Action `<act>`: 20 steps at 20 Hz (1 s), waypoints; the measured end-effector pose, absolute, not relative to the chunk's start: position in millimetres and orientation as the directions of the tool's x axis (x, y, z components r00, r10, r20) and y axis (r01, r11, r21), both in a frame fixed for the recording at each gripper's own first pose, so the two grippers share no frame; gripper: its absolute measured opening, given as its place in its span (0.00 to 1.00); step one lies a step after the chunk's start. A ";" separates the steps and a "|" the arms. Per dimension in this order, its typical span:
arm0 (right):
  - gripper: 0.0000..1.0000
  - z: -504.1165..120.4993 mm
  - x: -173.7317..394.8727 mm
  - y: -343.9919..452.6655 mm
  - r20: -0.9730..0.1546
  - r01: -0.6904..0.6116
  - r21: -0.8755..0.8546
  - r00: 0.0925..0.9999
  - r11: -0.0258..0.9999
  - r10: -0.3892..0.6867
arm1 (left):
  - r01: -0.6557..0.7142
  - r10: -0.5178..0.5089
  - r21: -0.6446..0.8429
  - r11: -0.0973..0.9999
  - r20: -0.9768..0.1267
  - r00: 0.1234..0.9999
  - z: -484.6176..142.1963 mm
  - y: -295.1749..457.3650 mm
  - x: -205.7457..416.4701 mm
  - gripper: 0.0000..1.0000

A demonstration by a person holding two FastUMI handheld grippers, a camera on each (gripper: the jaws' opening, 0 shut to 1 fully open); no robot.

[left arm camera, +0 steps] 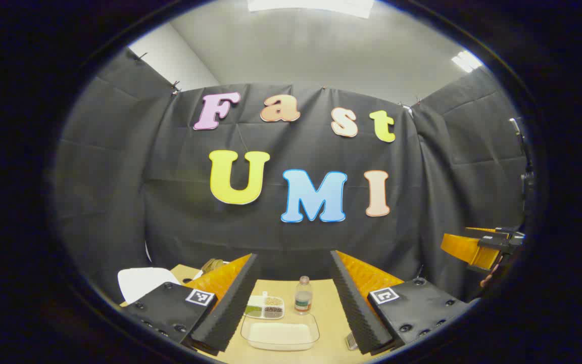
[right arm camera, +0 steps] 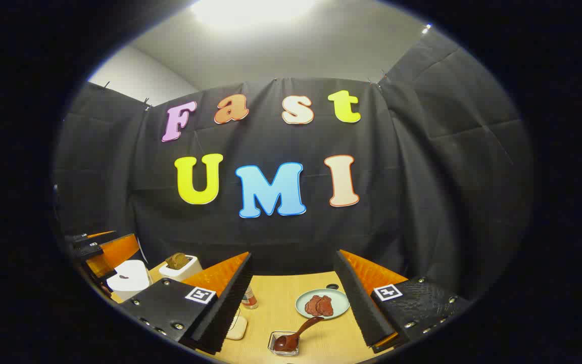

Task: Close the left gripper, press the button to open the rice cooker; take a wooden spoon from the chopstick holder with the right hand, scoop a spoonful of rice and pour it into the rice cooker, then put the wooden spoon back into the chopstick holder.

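Observation:
My left gripper (left arm camera: 293, 256) is open above the wooden table, nothing between its fingers. Below it lies a clear container of white rice (left arm camera: 280, 333). The white rice cooker (left arm camera: 142, 283) shows at the lower left, its lid down. In the right gripper view the rice cooker (right arm camera: 129, 277) stands at the left beside a white chopstick holder (right arm camera: 182, 269) with a brown wooden spoon (right arm camera: 177, 260) in it. My right gripper (right arm camera: 293, 254) is open and empty, well clear of the holder. The left gripper (right arm camera: 101, 250) hovers near the cooker.
A divided dish of grains (left arm camera: 264, 307) and a small bottle (left arm camera: 303, 296) stand behind the rice. A plate of reddish food (right arm camera: 322, 303) and a small glass dish with a dark spoon (right arm camera: 291, 339) sit on the table (right arm camera: 276, 298).

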State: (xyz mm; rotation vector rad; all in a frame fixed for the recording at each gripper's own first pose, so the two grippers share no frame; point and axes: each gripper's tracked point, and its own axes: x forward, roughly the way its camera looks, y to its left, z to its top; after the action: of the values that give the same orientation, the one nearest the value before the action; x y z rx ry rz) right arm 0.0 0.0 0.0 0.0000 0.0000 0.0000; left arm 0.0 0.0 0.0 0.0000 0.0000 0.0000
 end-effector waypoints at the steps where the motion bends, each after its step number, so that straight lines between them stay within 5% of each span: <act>1: 0.98 -0.3 0.5 7.0 -0.003 0.000 0.007 1.000 1.000 0.000 | 0.013 -0.013 -0.008 1.000 -0.001 1.000 0.9 2.1 1.2 0.96; 20: 0.98 10.3 32.5 64.8 0.038 -0.009 -0.021 0.999 1.000 0.010 | 0.012 -0.012 -0.002 1.000 0.026 1.000 3.9 73.8 39.3 0.96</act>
State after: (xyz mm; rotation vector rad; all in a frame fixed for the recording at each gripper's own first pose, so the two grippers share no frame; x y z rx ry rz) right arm 32.5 64.8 10.3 -0.0205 -0.0382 0.0092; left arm 39.3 73.8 3.9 -0.0026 -0.0264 -0.0116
